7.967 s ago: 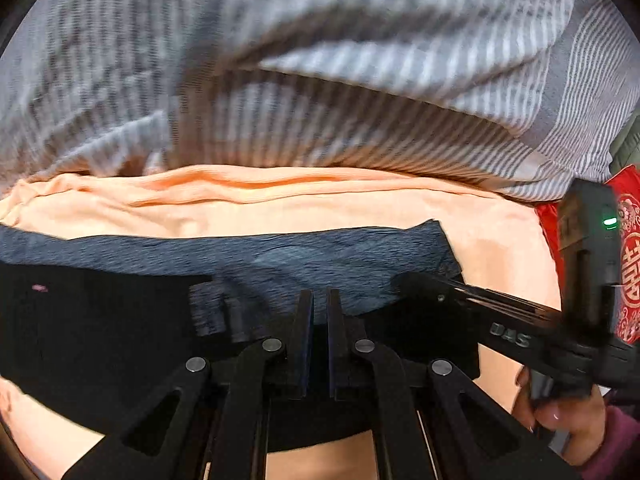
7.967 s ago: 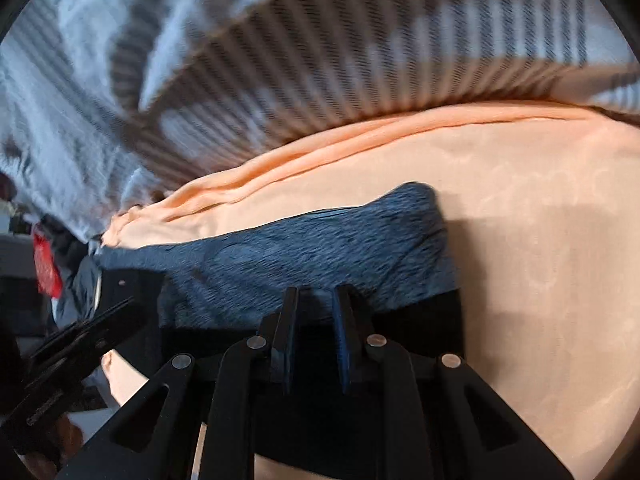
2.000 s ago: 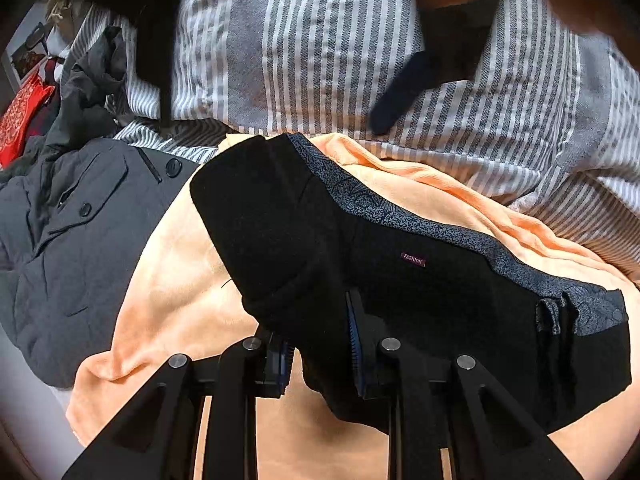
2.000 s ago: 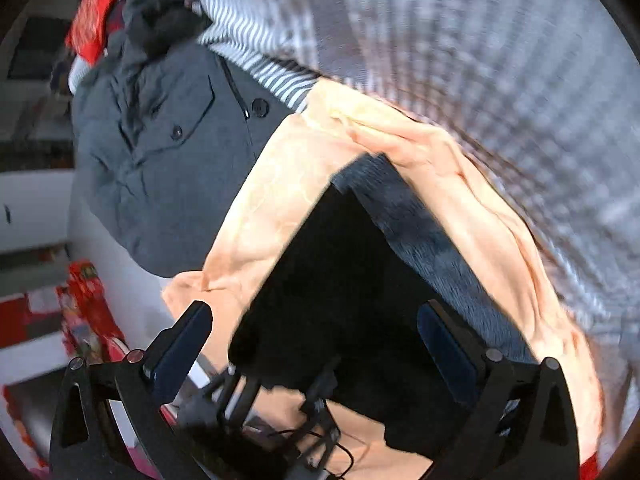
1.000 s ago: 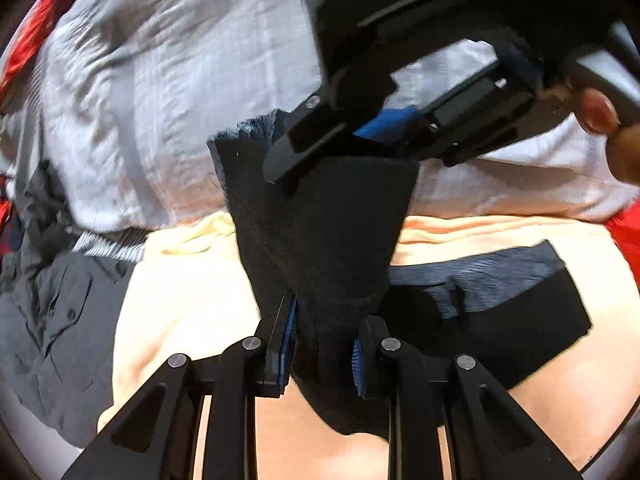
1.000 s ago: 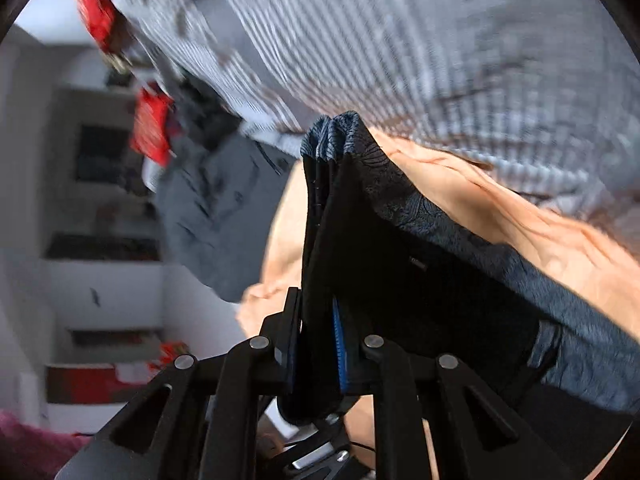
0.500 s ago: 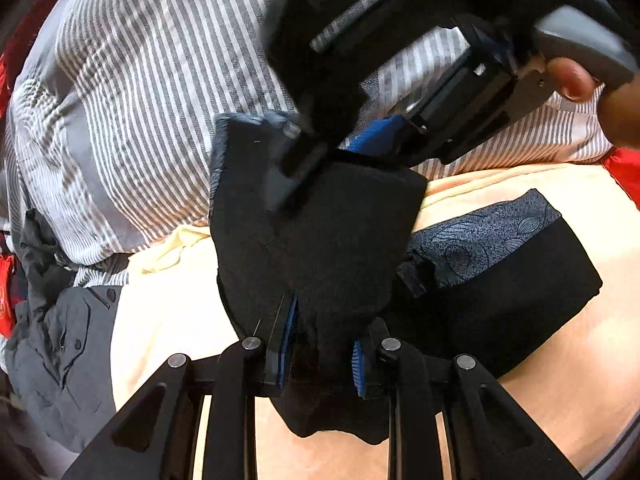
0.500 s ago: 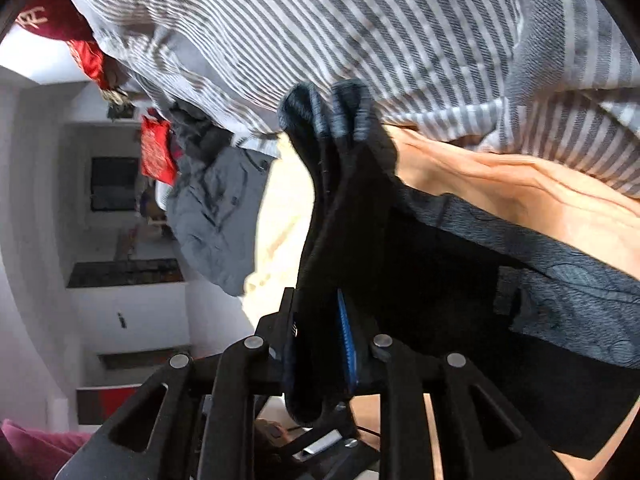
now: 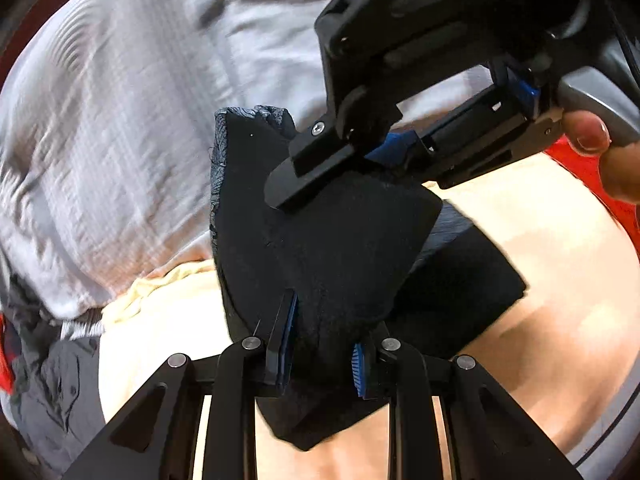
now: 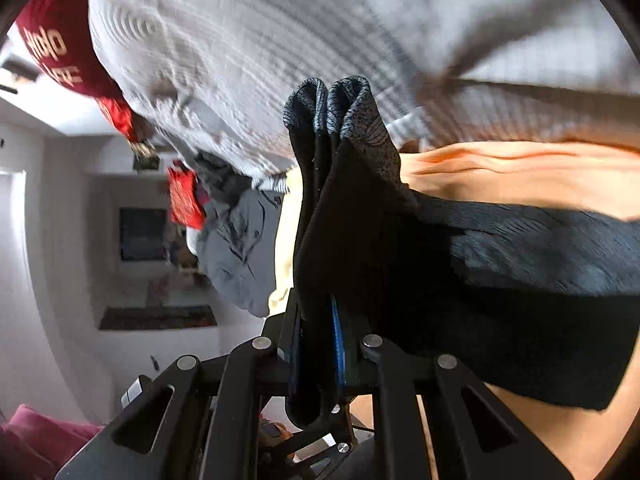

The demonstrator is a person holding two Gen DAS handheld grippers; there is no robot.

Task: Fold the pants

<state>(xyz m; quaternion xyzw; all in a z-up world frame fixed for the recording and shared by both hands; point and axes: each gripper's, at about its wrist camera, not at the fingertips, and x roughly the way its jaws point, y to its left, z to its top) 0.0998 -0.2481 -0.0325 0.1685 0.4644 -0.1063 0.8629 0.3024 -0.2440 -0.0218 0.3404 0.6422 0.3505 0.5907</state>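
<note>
Midway: pants (image 9: 332,264) are lying part-folded on the orange blanket (image 9: 520,280), one end being lifted over the rest. Left gripper (image 9: 324,348) and right gripper (image 10: 316,352) are each pinching that raised end; laying down and flattening remain.

1. The pants (image 9: 340,248) lie on a blanket (image 9: 540,272), their left end lifted.
2. A quilt (image 9: 140,100) lies beyond the blanket.
3. A jacket (image 9: 52,392) lies left of the blanket.
</note>
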